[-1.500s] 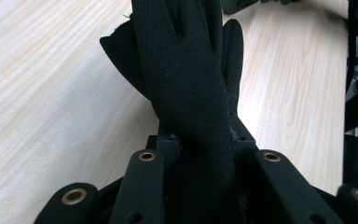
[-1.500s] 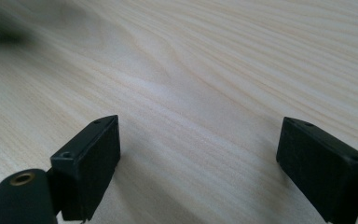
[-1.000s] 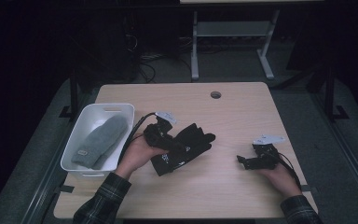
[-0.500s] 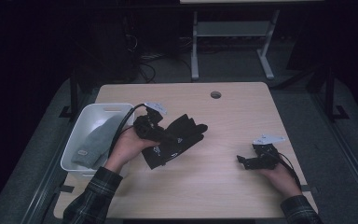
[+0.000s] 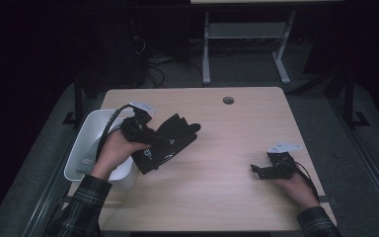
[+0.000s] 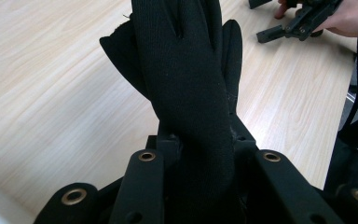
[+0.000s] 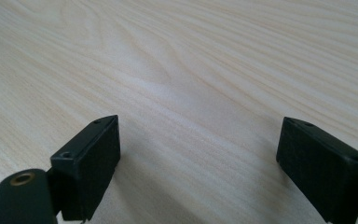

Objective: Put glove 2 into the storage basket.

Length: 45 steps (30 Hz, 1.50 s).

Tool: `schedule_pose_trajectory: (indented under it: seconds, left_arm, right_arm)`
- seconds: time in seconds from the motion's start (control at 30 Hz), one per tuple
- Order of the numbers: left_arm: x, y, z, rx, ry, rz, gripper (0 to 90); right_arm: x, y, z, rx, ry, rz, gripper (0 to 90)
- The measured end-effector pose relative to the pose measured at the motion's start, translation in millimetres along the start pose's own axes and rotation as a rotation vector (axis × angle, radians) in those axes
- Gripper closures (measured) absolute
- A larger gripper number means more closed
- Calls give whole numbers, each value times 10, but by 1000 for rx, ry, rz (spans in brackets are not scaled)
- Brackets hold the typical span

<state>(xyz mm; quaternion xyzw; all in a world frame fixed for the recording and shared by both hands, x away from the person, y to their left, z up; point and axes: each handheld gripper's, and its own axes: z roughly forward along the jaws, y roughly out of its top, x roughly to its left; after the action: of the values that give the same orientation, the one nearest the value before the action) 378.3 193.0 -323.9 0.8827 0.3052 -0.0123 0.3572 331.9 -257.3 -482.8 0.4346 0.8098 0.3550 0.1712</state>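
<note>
High view: the left tool point(image 5: 145, 133) clamps a black glove point(image 5: 170, 143) above the desk point(image 5: 217, 197), beside the white bin point(image 5: 86, 133).

Left gripper view: the glove point(image 6: 186, 84) is pinched between both jaws.

Right gripper view: the right tool point(image 7: 200, 163) is spread wide, empty.

A black glove point(image 6: 186, 93) is being gripped between black jaws; pale wood-grain table point(image 7: 191, 60) is being seen beyond them; white bin point(image 5: 91, 136), plaid sleeve point(image 5: 81, 202).
</note>
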Motion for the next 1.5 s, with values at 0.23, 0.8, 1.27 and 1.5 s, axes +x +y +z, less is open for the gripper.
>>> schedule_pose_trajectory:
  seconds: [0.23,0.8,1.27,1.5]
  left_arm:
    - [151,-131,-229,-21,38,-50,722]
    - [532,-528,-728,-81,133,-186,722]
    - [881,-1002,-1028,-112,230,-322,722]
    - [984,-1128,-1004,-108,222,-359,721]
  right_arm:
    - [1,0,-1,1,0,2,133]
    - [1,0,-1,1,0,1,133]
    - [1,1,1,1,-2,1,133]
    - [0,2,3,0,-4,1,133]
